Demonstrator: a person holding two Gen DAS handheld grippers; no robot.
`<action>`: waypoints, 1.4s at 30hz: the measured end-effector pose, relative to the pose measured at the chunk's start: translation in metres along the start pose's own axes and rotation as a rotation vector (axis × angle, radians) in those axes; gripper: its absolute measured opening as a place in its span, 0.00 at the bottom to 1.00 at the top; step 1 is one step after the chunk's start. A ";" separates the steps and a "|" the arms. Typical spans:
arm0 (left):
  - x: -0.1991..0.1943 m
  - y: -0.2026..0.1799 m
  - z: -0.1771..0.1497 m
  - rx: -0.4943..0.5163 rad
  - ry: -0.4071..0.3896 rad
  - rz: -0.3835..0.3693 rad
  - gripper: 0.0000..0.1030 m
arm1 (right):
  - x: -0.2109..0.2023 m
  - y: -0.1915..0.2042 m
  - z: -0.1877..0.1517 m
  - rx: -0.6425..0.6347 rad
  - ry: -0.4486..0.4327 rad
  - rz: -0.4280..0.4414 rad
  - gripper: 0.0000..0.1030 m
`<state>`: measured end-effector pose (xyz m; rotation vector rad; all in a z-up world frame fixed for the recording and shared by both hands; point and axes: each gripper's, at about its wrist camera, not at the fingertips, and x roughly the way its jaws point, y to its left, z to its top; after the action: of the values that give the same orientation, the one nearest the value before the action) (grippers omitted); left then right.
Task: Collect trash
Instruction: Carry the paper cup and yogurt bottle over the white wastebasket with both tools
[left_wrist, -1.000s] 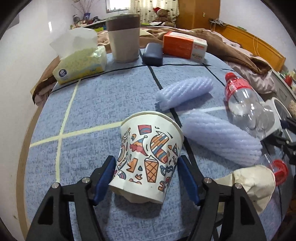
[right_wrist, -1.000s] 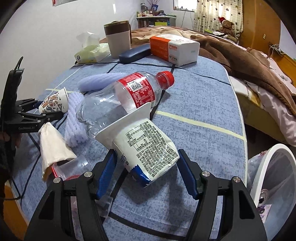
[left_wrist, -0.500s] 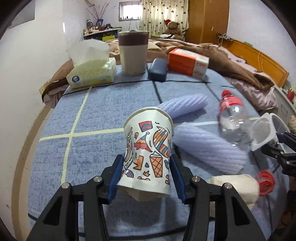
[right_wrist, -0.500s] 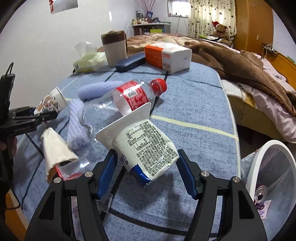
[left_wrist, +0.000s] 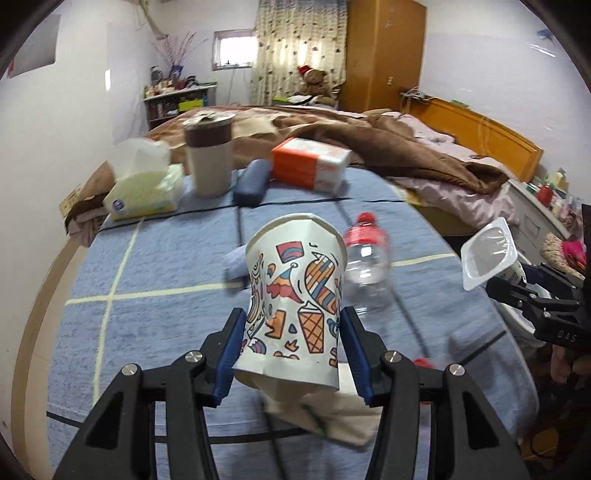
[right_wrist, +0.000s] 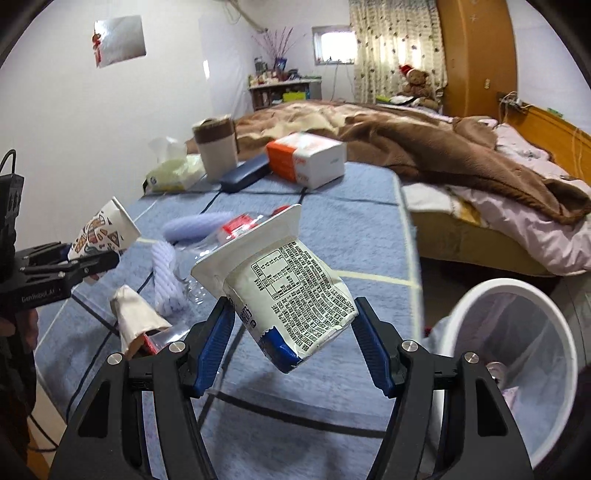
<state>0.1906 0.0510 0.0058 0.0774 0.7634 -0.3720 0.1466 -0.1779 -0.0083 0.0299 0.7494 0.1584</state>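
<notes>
- We see the left gripper (left_wrist: 293, 345) clenched on a paper cup (left_wrist: 295, 295); its blue ribbed pads press the cup's two sides. The jaws have just been closing on it, with the cup between them.
- The paper cup is a tapered cone of thin white card printed with ice-cream cones and party hats. Its rolled rim points away from the camera, its near end is crumpled, and it is held clear above the blue cloth (left_wrist: 166, 266).
- The right gripper (right_wrist: 293, 343) grasps a yoghurt pot (right_wrist: 291, 295) — a white, dented plastic tub with dense black print, a blue base and a flat square flange at its mouth. It sits tilted between the pads, above the table's near edge.
- On the cloth, which is a fuzzy blue weave crossed by pale and dark lines, lie a clear plastic bottle (left_wrist: 365, 266) with a red cap, two ribbed lilac foam sleeves (right_wrist: 166, 280) and a crumpled beige paper cone (right_wrist: 135, 317).
- At the far edge stand a tissue pack (left_wrist: 146, 192), a beige cylindrical canister (left_wrist: 208, 162), a dark oblong case (left_wrist: 251, 182) and an orange-and-white box (left_wrist: 310, 168).
- A round white bin (right_wrist: 513, 350), lined with thin translucent film, stands low to the right of the table — just beside the right gripper.
</notes>
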 end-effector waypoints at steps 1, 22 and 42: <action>-0.001 -0.007 0.001 0.006 -0.005 -0.006 0.52 | -0.005 -0.004 0.000 0.008 -0.011 -0.006 0.65; 0.007 -0.149 0.023 0.158 -0.033 -0.168 0.55 | -0.068 -0.087 -0.020 0.126 -0.104 -0.185 0.65; 0.050 -0.278 0.030 0.250 0.049 -0.323 0.56 | -0.074 -0.163 -0.057 0.235 -0.017 -0.318 0.65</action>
<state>0.1449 -0.2289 0.0114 0.1994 0.7765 -0.7748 0.0762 -0.3518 -0.0135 0.1343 0.7430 -0.2333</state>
